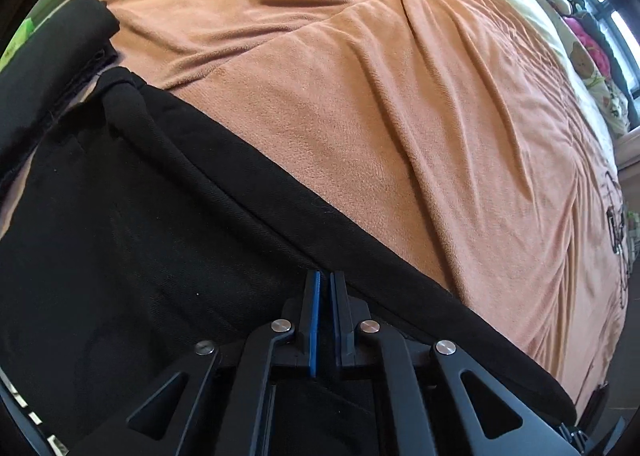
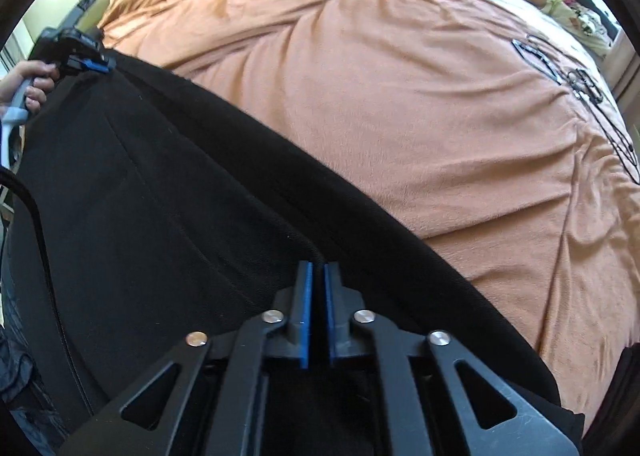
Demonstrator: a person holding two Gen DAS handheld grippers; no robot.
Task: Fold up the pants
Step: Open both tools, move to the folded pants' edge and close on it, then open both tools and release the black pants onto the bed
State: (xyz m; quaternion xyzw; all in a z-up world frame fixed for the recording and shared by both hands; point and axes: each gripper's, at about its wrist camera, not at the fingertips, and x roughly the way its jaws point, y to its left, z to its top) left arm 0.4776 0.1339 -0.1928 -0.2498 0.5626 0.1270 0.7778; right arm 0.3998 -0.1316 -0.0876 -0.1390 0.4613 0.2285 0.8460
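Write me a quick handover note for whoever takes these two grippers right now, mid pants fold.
Left gripper: shut, pinching the black pants near their far edge.
Right gripper: shut, pinching the same edge further along.
Pants lie spread on the orange blanket; the person's hand on the left gripper shows in the right wrist view.
Done: both grips taken.
Left: probably lift the edge and carry it over to make the fold. How many folds are already in, I cannot tell.

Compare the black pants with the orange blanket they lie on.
The black pants are dark and fairly smooth, while the orange blanket is bright and heavily creased. The pants cover only the near edge of the bed, while the blanket spreads across nearly all of it. The pants are pinched by the left gripper and right gripper, but the blanket lies free. Both are soft fabric.
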